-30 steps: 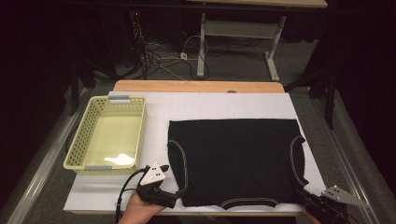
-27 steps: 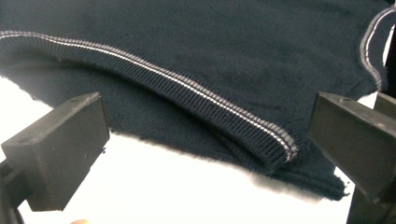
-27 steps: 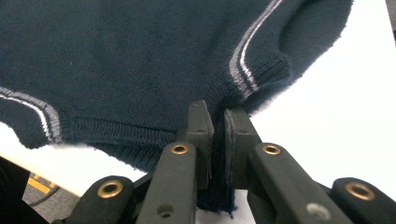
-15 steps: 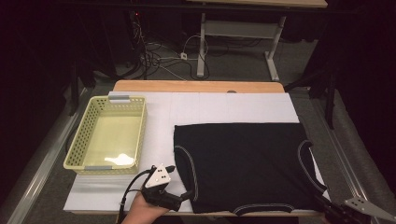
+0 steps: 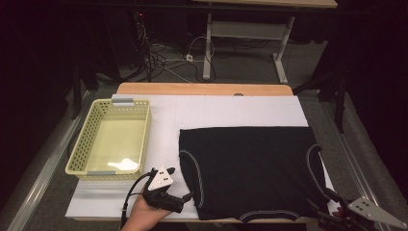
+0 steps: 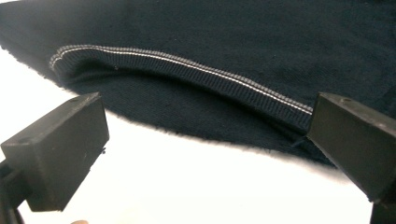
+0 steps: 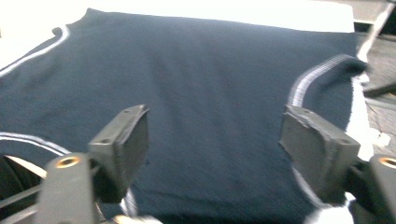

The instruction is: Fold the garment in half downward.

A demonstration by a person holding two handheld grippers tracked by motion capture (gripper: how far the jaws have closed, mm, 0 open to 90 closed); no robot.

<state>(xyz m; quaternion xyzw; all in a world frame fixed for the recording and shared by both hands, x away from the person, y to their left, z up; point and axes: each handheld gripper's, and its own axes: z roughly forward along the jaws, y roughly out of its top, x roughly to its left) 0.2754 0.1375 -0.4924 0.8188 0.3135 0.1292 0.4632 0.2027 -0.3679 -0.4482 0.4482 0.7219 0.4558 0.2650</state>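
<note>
A black sleeveless garment [image 5: 250, 168] with white-stitched trim lies spread flat on the white table top [image 5: 231, 108]. My left gripper [image 5: 187, 197] rests at the near left, pointing at the garment's left armhole edge. In the left gripper view the left gripper [image 6: 205, 135] stands wide open, and the trimmed edge of the garment [image 6: 187, 70] lies just beyond the jaws, untouched. My right gripper [image 5: 323, 202] is at the near right corner. Its jaws have just been opening; in the right gripper view the right gripper [image 7: 212, 135] hovers above the garment [image 7: 201, 84] with nothing between the pads.
A yellow slatted basket [image 5: 77, 159] stands at the left of the table. The table's wooden far edge [image 5: 202, 89] shows beyond the white top. Behind it are a desk frame [image 5: 240, 33] and cables on the floor [image 5: 159, 55].
The garment has slid a little toward the near right corner. The right gripper, shut at the garment's near right edge before, now stands open and slightly raised. The left gripper stayed put.
</note>
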